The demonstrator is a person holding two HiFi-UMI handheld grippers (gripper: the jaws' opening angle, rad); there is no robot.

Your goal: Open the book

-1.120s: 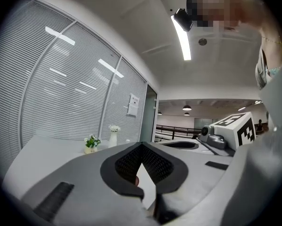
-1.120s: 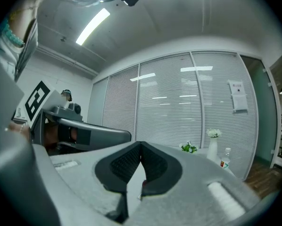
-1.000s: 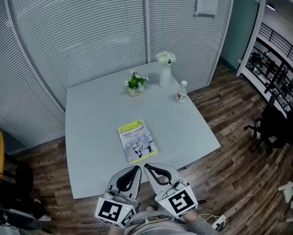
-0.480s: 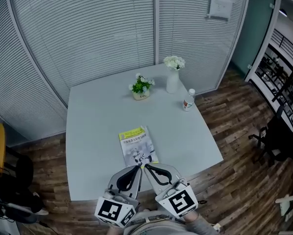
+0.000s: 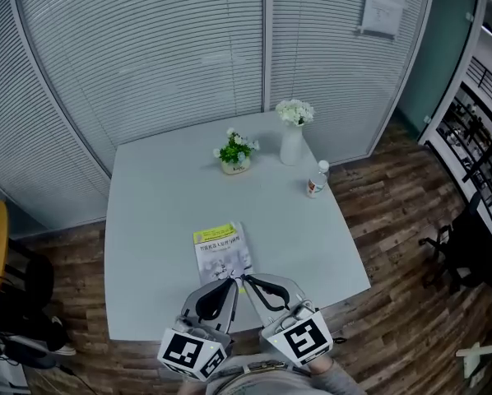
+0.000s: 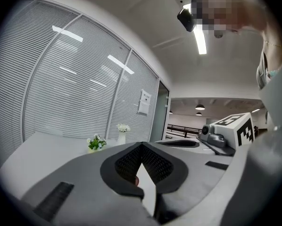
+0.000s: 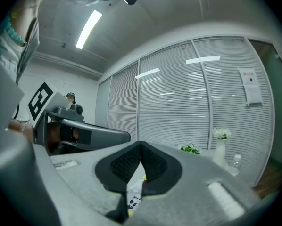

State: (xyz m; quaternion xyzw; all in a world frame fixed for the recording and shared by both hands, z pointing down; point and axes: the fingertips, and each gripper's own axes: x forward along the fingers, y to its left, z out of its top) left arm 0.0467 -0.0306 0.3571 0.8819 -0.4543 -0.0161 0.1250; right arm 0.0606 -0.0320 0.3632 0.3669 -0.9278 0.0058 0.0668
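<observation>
Both claws come in side by side, low and roughly level. The left claw (image 5: 231, 282) has its jaws pressed together with nothing in them, and its own view shows the pads meeting at the tip (image 6: 142, 145). The right claw (image 5: 245, 280) is pinched to a point and empty too (image 7: 141, 144).

The book (image 5: 221, 249) lies closed and flat on the worktop (image 5: 147, 220), just ahead of both tips, yellow band at the end far from the claws. My read: thin closed tips suit slipping under a cover edge, and holding the two claws together points both at the same near edge.

Well beyond the claws, past the book, stand a potted plant (image 5: 235, 151), a vase of white flowers (image 5: 293, 138) and a bottle (image 5: 316, 179), all clear of the work.

Now the hard parts. In the head view the claw tips cover the book's near edge, so contact can't be called. Which side carries the spine? Can't tell. Cover print is too small to read. The right gripper view catches only a sliver of the book (image 7: 135, 200) through the gap behind its pads, and the left gripper view shows none of it. The person's hands are cut off at the bottom of the frame.
</observation>
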